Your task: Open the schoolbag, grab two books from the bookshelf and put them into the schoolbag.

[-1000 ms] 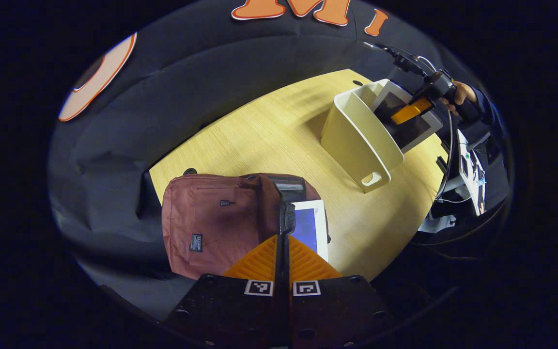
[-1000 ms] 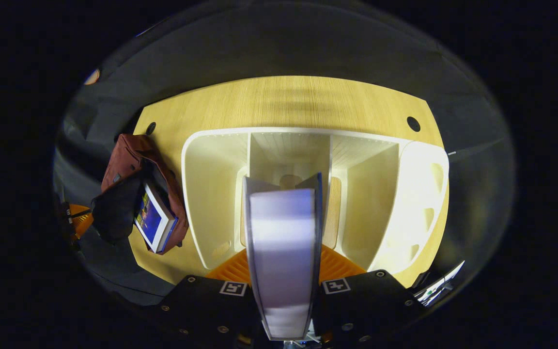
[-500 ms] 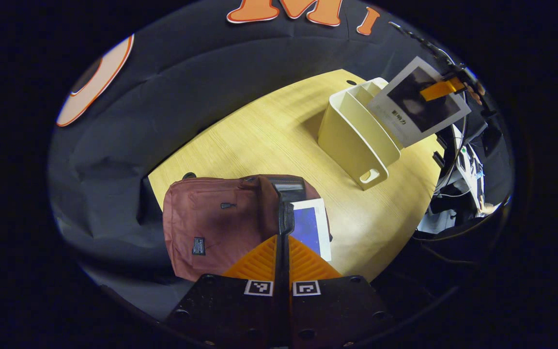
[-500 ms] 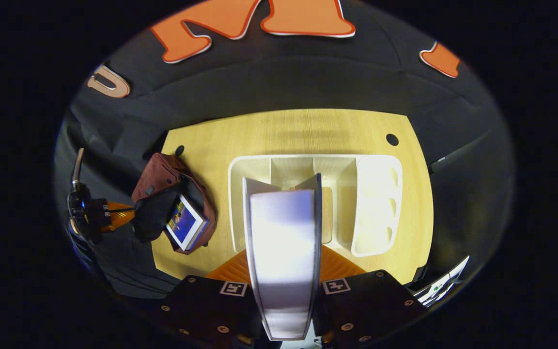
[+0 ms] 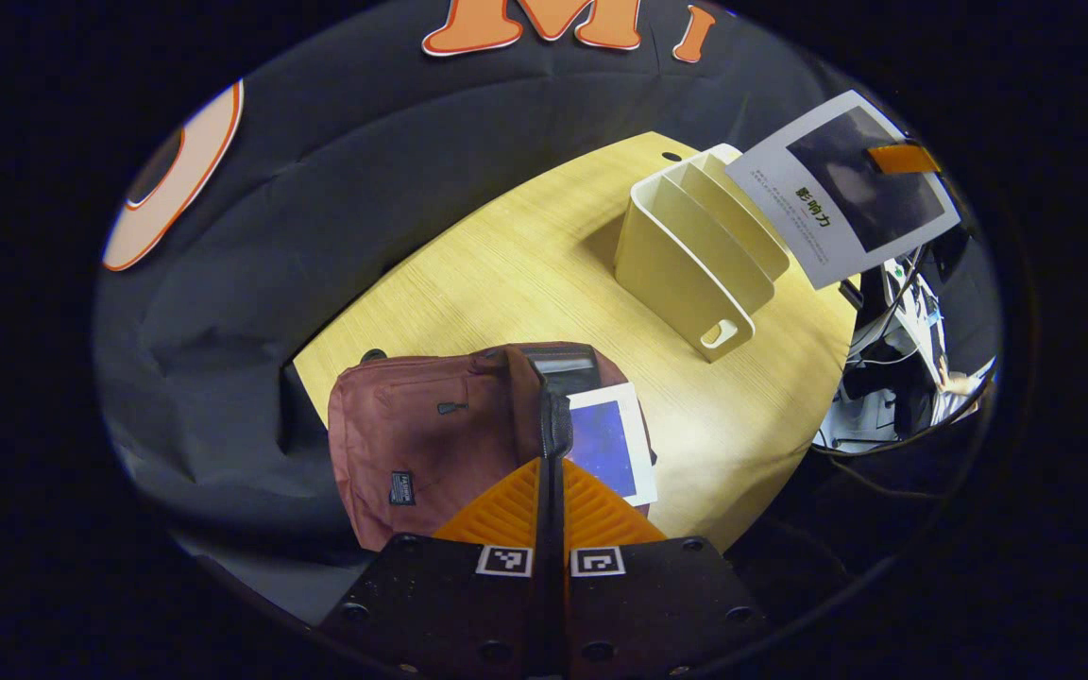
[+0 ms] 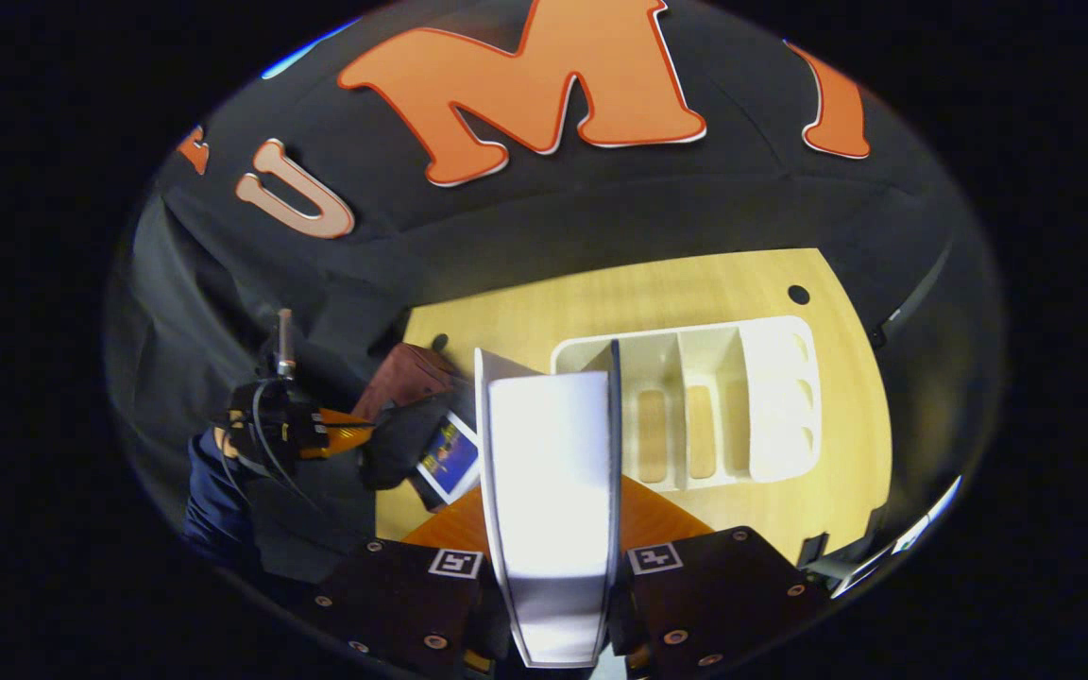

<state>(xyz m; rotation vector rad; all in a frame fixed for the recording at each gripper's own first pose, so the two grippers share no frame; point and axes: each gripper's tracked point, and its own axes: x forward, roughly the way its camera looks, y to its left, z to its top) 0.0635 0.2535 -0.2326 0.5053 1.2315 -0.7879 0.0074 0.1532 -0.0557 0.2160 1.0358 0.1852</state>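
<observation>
Blue book (image 5: 608,444) half hidden (inside schoolbag (image 5: 431,434)).

Light wooden tabletop (image 5: 506,274): bare between the maroon fabric schoolbag (image 5: 421,425) at its near edge and the cream plastic bookshelf (image 5: 695,255) towards the far corner; open passage across this stretch. Schoolbag mouth: partly occupied by a blue-covered white-bordered book (image 5: 610,442) protruding from it. Bookshelf slots: unobstructed from above. Grey-and-black covered book (image 5: 841,198): held in the air beside the bookshelf.
</observation>
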